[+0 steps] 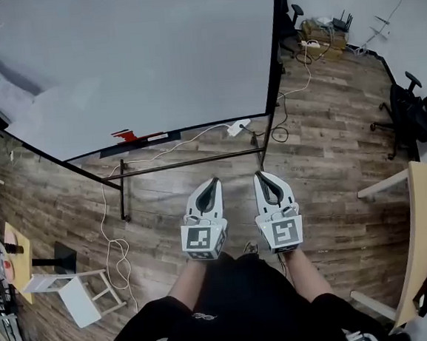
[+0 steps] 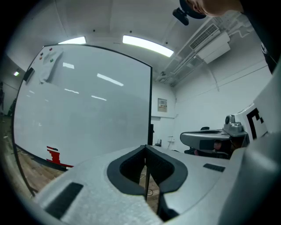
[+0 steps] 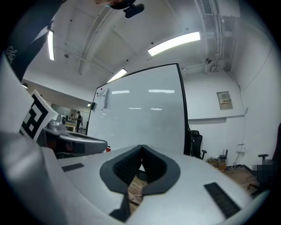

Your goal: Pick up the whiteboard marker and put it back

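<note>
A large whiteboard [image 1: 130,62] stands ahead of me on a black frame. On its bottom ledge lie a red item [image 1: 125,135] and a slim white item [image 1: 156,138] that may be the marker; it is too small to tell. My left gripper [image 1: 214,181] and right gripper [image 1: 261,175] are held side by side at waist height, short of the board, pointing at it. Both are shut with nothing between the jaws. The left gripper view shows its closed tips [image 2: 145,147] and the red item [image 2: 53,154] low on the board. The right gripper view shows its closed tips [image 3: 141,147] before the whiteboard [image 3: 140,114].
A black crossbar [image 1: 190,163] and a white cable [image 1: 116,249] lie on the wood floor under the board. A white stool [image 1: 76,293] stands at the left, a wooden desk [image 1: 426,222] at the right, an office chair [image 1: 409,115] beyond it.
</note>
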